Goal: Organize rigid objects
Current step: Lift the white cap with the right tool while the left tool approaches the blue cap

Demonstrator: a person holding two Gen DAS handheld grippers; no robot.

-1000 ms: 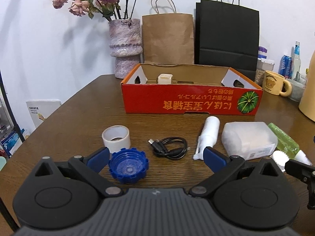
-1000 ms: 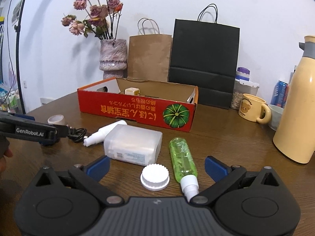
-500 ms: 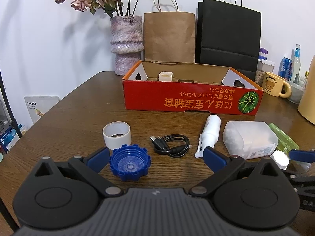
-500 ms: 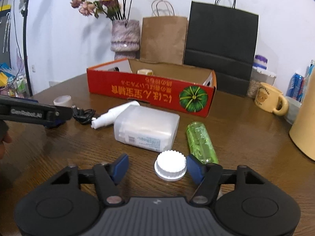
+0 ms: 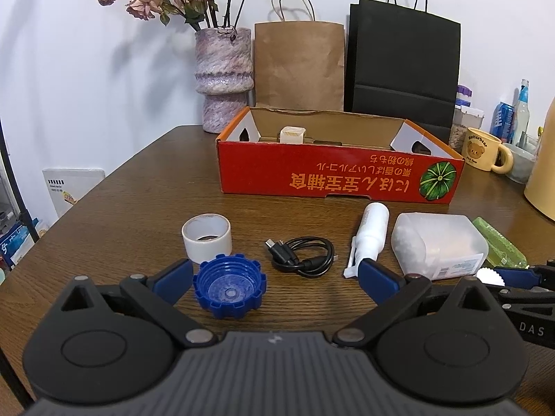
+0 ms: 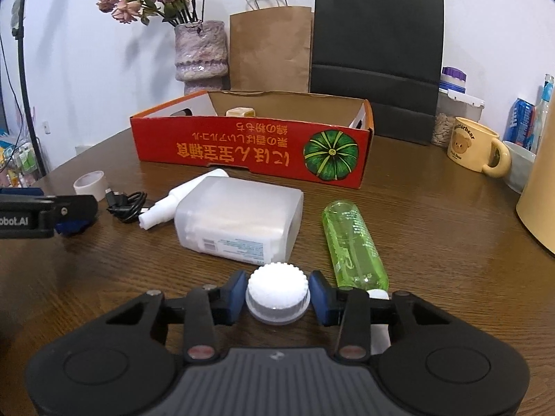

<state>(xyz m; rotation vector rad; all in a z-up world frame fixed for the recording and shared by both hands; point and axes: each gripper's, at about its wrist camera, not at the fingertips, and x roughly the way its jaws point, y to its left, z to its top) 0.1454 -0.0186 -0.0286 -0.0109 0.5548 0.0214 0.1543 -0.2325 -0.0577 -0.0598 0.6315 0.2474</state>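
right gripper (image 6: 277, 294) clamps white cap (image 6: 277, 293) | left gripper (image 5: 275, 277) spread wide | green bottle (image 6: 353, 242) nozzle hidden

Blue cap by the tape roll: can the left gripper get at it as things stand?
Probably yes. The left gripper is open and empty, with the blue cap on the table just inside its left finger. The tape roll stands close behind the cap, but nothing lies between the fingers and the cap.
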